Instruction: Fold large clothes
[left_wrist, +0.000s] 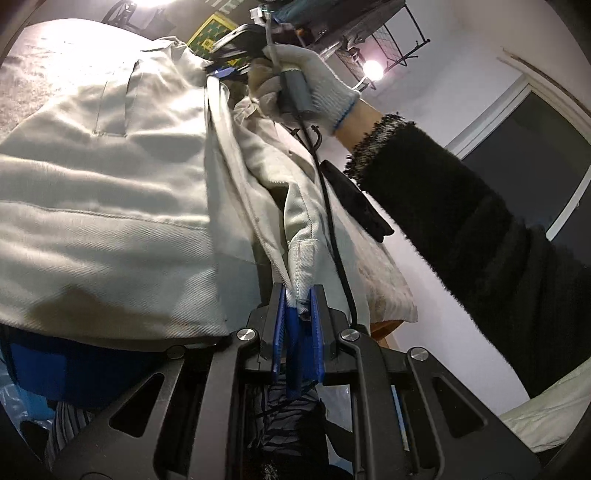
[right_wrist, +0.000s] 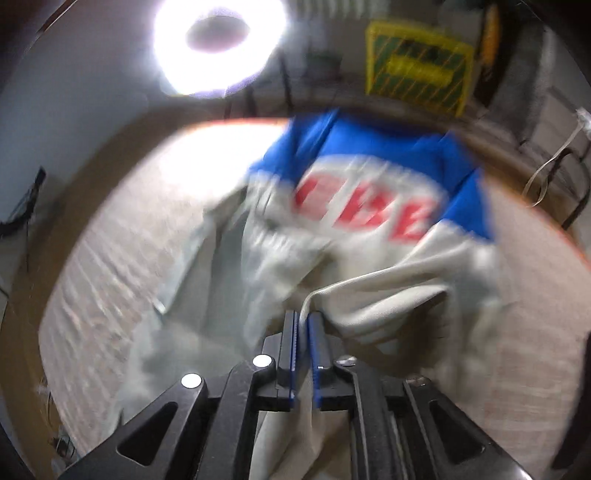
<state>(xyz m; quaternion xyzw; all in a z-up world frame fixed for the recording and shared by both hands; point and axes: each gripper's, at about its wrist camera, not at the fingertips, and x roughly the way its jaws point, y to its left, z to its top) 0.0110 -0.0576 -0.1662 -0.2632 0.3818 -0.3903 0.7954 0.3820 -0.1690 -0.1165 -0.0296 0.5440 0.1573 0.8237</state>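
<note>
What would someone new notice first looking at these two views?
Probably the big grey jacket with blue shoulders and red letters, spread over the round table and pinched at its edge by the right gripper. In the left wrist view, the left gripper clamps a hem while a white-gloved hand works above.

Your left gripper (left_wrist: 301, 299) pinches a hem of the pale grey twill garment (left_wrist: 110, 206).
Its blue pads (left_wrist: 317, 325) clamp the fabric; opposite, your white-gloved right hand (left_wrist: 306, 88) grips the right gripper (left_wrist: 221, 72) at the cloth's far edge.
</note>
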